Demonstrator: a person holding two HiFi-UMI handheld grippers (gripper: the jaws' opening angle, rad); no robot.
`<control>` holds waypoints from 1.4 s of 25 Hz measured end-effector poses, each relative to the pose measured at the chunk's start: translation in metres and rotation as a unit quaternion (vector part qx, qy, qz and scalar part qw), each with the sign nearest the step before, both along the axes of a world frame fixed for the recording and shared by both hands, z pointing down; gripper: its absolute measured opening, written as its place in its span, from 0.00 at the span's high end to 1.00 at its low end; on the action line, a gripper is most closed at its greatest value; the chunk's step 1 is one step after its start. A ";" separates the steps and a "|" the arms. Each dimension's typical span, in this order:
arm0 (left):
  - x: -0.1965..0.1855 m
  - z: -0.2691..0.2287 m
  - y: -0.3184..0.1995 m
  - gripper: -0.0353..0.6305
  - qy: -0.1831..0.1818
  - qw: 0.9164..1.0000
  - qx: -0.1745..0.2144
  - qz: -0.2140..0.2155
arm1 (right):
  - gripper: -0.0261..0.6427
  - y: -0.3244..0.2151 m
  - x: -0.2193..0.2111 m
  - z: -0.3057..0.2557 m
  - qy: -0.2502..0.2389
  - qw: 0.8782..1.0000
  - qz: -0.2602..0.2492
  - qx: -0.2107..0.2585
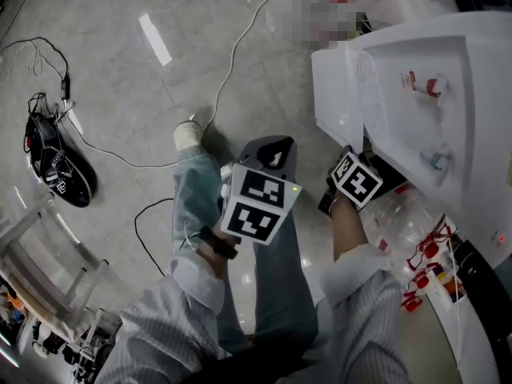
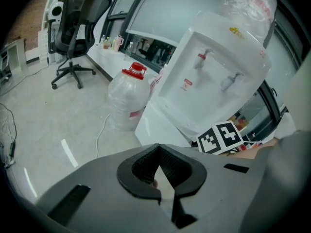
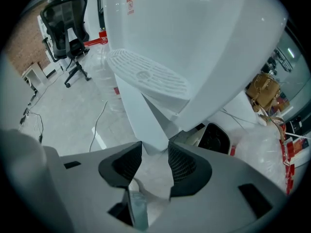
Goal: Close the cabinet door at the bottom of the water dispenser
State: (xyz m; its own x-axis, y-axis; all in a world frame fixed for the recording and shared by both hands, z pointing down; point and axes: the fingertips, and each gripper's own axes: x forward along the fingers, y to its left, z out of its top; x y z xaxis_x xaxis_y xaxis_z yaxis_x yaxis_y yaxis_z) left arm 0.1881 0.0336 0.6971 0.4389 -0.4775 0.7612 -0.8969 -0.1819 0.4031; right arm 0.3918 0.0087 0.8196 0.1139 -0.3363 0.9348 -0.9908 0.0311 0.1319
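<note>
The white water dispenser stands at the right, with red and blue taps on its front. Its bottom cabinet door hangs open as a narrow white panel under the drip tray. My right gripper is low at the dispenser's foot, and its jaws are closed against both sides of the door's near edge. My left gripper hovers over the floor to the left of it, away from the dispenser. Its fingertips touch in the left gripper view, with nothing between them.
A large water jug with a red cap stands left of the dispenser, and more clear bottles lie at its right. A white cable and a black device lie on the floor. An office chair stands farther off.
</note>
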 end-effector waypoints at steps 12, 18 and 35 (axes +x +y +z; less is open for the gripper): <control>-0.012 0.002 -0.003 0.93 -0.005 1.000 0.001 -0.026 | 0.75 0.006 0.006 0.012 -0.014 0.999 0.030 -0.019; -0.007 0.005 0.000 0.93 -0.004 1.000 -0.001 -0.023 | 0.75 -0.002 0.019 0.010 0.003 1.000 0.014 -0.011; -0.001 0.012 -0.005 0.93 -0.003 0.999 -0.003 -0.031 | 0.80 -0.025 0.054 0.011 0.041 0.999 0.014 -0.002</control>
